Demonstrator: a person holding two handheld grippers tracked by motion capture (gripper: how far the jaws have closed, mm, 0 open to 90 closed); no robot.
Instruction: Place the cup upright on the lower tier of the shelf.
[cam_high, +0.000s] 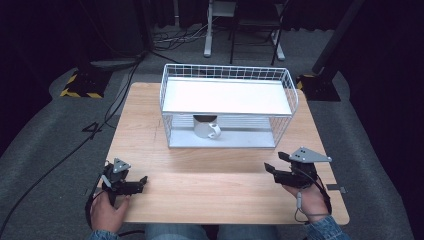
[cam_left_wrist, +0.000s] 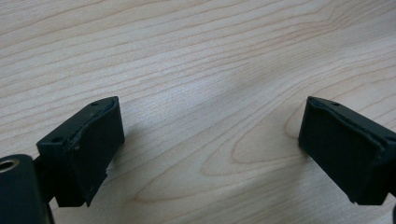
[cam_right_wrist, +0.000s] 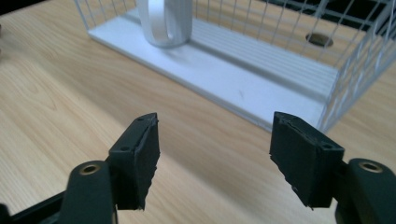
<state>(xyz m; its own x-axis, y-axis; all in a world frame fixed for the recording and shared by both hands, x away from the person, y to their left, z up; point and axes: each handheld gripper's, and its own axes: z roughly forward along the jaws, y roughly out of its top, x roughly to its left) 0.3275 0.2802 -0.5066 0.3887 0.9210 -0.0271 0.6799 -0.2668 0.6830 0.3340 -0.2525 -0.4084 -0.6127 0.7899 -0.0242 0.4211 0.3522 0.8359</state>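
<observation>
A white mug (cam_high: 206, 128) with its handle toward the front stands on the lower shelf of a white wire rack (cam_high: 227, 96) at the table's middle back. In the right gripper view the mug (cam_right_wrist: 164, 21) sits at the top, on the rack's white base (cam_right_wrist: 243, 79). My left gripper (cam_high: 143, 182) rests low at the table's front left, open, with bare wood between its jaws (cam_left_wrist: 210, 135). My right gripper (cam_high: 272, 166) is held at the front right, open and empty (cam_right_wrist: 215, 144), pointing toward the rack's front right part.
The wooden table (cam_high: 150, 130) has free room in front of the rack and on both sides. The rack's flat white top shelf (cam_high: 225, 97) carries nothing. Beyond the table lie floor cables (cam_high: 100, 115), stand bases (cam_high: 82, 82) and a chair frame (cam_high: 250, 30).
</observation>
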